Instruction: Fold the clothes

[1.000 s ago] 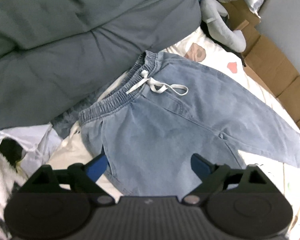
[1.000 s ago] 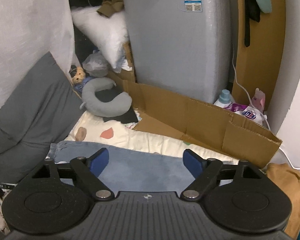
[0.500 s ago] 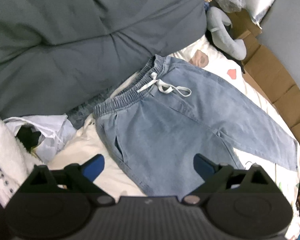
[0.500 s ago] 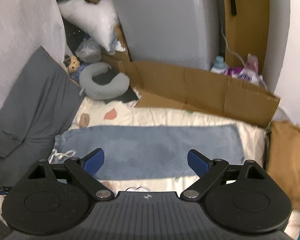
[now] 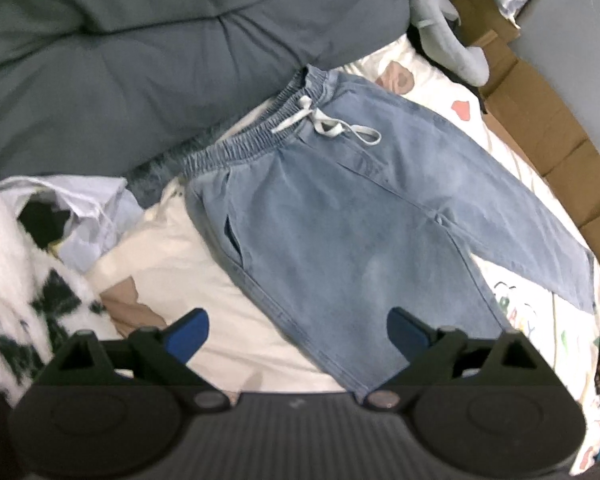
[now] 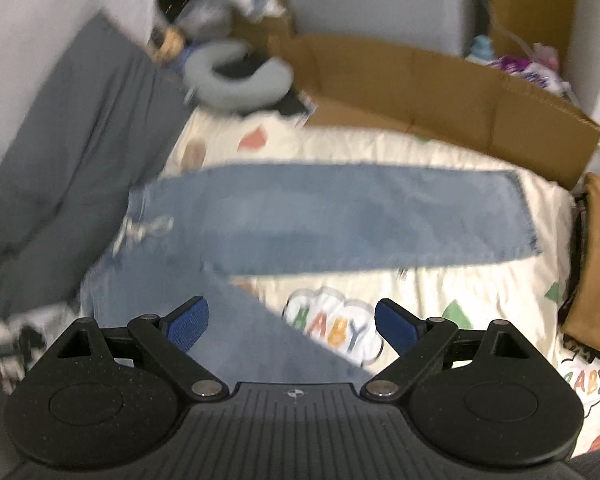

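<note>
I hold my left claw (image 5: 298,330) and right claw (image 6: 291,322) wide apart, empty, above the jeans (image 5: 340,216) spread flat on the bed (image 6: 440,280).

Lt-blue jeans (image 5: 340,216) flat, legs spread.

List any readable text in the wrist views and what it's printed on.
"BABY" – coloured letters in a white cloud print on the cream bedsheet, right wrist view, between the open right gripper fingers.
"BABY" – again on the sheet's lower right edge, first letter cut off.
Faint coloured letters on the sheet beside the jeans in the left wrist view: too blurred to read.
Purple package behind the cardboard: print unreadable.
</note>
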Tool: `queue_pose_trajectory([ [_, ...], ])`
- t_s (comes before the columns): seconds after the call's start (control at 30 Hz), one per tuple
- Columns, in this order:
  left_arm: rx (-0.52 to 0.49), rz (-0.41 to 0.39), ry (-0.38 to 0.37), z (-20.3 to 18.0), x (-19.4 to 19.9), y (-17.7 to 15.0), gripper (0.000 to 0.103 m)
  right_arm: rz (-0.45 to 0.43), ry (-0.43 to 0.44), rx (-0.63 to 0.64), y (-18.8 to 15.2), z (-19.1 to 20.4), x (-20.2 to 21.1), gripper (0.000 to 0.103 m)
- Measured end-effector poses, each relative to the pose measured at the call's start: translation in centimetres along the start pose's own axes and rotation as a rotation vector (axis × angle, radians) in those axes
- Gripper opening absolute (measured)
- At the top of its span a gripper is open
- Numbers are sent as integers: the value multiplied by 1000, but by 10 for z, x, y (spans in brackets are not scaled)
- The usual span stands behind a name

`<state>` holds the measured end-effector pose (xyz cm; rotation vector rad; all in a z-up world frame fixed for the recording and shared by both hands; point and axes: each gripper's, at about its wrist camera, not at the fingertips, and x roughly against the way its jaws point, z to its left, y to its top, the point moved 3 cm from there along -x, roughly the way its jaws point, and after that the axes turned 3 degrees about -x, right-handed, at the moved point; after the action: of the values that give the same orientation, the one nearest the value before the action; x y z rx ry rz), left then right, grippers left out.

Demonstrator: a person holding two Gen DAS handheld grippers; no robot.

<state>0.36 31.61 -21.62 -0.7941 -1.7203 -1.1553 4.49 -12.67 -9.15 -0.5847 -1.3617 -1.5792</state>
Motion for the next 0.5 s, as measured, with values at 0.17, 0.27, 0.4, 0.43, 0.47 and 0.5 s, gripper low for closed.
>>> queue_pose_trajectory([
  [0.17, 4, 11, -5, 2, -8, -8, 97, 64, -11, 51, -32, 11, -14, 94],
  [0.27, 56, 6, -17, 7, -13, -12, 97, 77, -4, 70, -45, 19, -21, 94],
  [0.4, 116, 16, -27, 14, -20, -19, 97, 93, 1, 90, -58, 29, -34, 94],
  [0.43, 123, 19, -27, 15, -22, -21, 97, 99, 0, 92, -62, 30, -37, 94],
  [0.47, 121, 26, -25, 16, -25, -22, 97, 106, -1, 93, -66, 31, -40, 94],
  [0.5, 116, 33, -21, 17, -27, -23, 97, 114, -4, 89, -71, 31, -44, 94],
])
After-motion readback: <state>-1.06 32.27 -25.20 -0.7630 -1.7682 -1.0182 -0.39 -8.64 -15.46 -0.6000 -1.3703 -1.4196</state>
